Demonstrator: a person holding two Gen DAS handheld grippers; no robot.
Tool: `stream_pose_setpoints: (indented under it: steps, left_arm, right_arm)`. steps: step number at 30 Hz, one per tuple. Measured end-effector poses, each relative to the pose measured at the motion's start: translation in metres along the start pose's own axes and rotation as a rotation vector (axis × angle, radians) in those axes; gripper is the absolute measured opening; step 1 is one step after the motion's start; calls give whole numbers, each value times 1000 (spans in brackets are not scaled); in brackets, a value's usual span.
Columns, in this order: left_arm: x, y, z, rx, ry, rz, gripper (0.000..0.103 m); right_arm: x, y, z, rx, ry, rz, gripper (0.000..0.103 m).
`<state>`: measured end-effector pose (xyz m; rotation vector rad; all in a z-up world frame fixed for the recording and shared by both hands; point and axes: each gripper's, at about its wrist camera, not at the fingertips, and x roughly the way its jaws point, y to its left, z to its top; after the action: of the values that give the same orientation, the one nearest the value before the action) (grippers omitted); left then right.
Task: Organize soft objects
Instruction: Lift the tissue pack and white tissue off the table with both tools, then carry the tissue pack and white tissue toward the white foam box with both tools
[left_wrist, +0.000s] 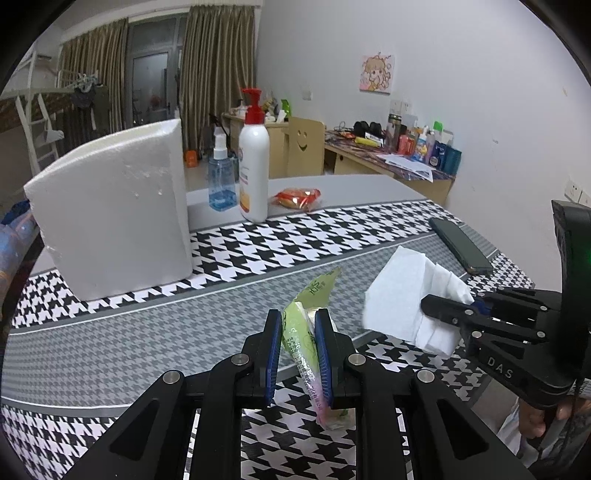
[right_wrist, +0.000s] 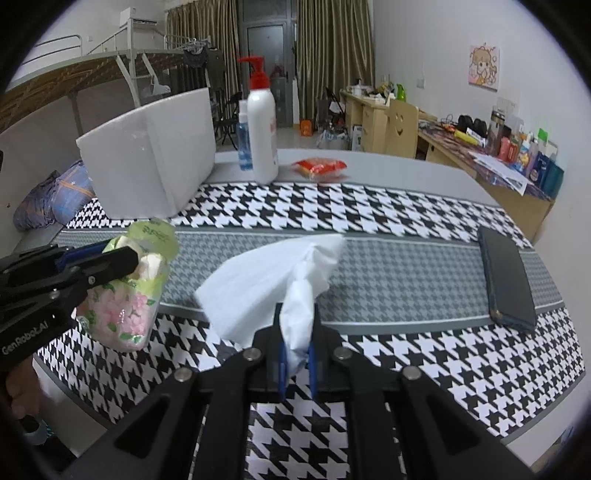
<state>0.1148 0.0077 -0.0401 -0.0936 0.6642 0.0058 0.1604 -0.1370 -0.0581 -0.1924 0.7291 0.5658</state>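
My left gripper (left_wrist: 298, 321) is shut on a green and pink flowered tissue pack (left_wrist: 303, 334), holding it above the houndstooth cloth; the pack also shows at the left of the right wrist view (right_wrist: 127, 306), its top flap open. My right gripper (right_wrist: 295, 314) is shut on a white tissue (right_wrist: 269, 284), which fans out in front of the fingers. In the left wrist view the right gripper (left_wrist: 448, 312) sits to the right, holding the tissue (left_wrist: 402, 299) beside the pack.
A white foam box (left_wrist: 110, 210) stands at the back left. A white pump bottle (left_wrist: 254, 162), a blue spray bottle (left_wrist: 221, 177) and a red snack packet (left_wrist: 297, 197) stand behind. A dark phone (right_wrist: 508, 275) lies at the right.
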Motion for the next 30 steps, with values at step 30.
stream_pose_setpoints:
  steps: [30]
  left_arm:
    - [-35, 14, 34, 39, -131, 92, 20]
  right_arm:
    - [-34, 13, 39, 13, -145, 42, 12]
